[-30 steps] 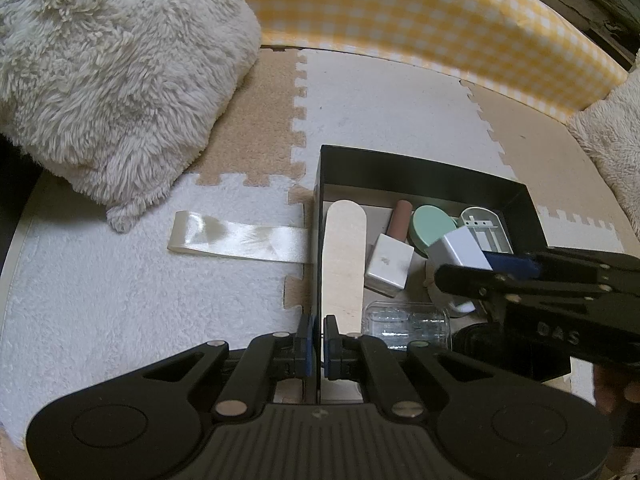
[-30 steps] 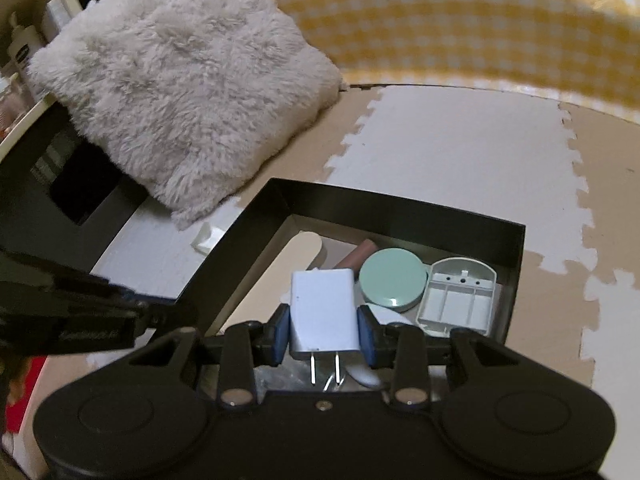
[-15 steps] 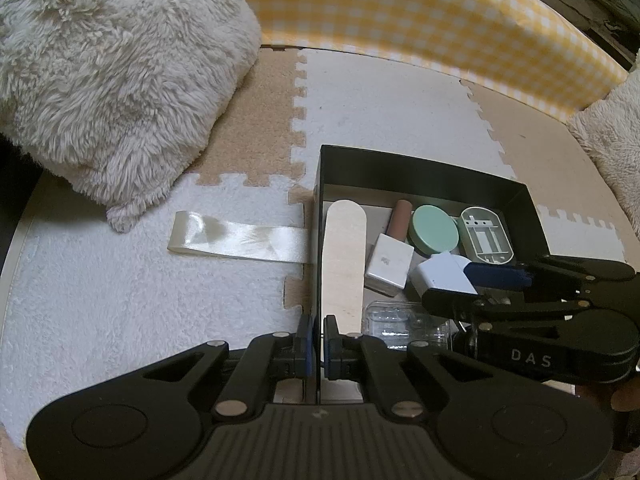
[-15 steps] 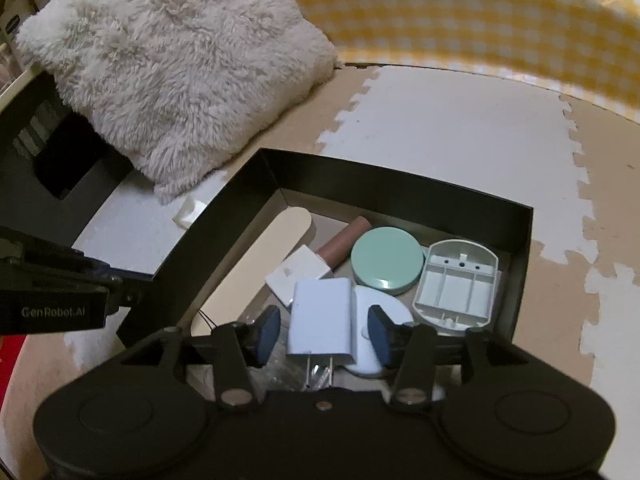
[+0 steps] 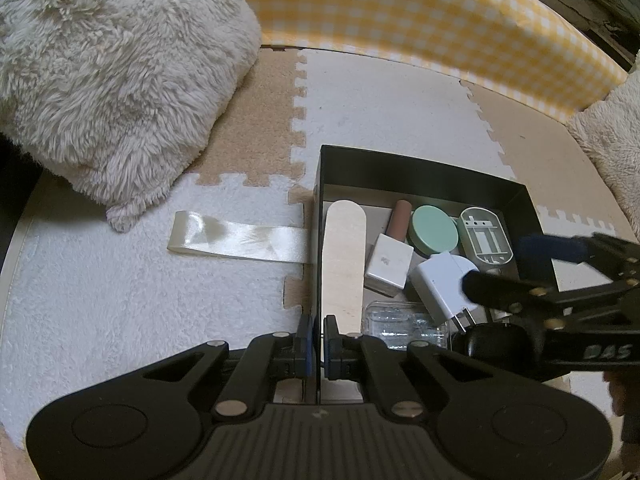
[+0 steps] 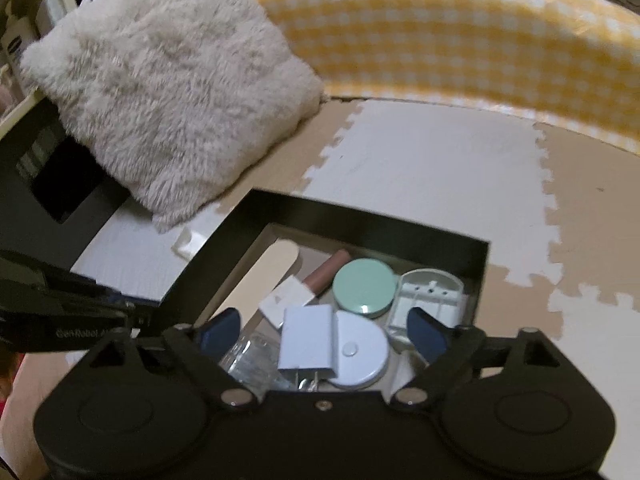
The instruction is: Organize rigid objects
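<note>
the left tongs (image 5: 316, 340) were clamped on the near wall of the black box (image 5: 420, 168), which sat on the foam floor mat (image 5: 380, 100). the right tongs (image 6: 322, 330) stood wide apart over the box, gripping nothing. the white charger (image 6: 306, 338) lay inside the box, leaning on a white round disc (image 6: 360, 354), beside the mint round lid (image 6: 364, 288).

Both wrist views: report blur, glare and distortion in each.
Left wrist: mostly sharp, fisheye bends the gingham wall, glare streaks the ribbon, right gripper blurred. Right wrist: whole frame softly blurred, pillow smeared, charger still readable in the box; dim warm light in both.
</note>
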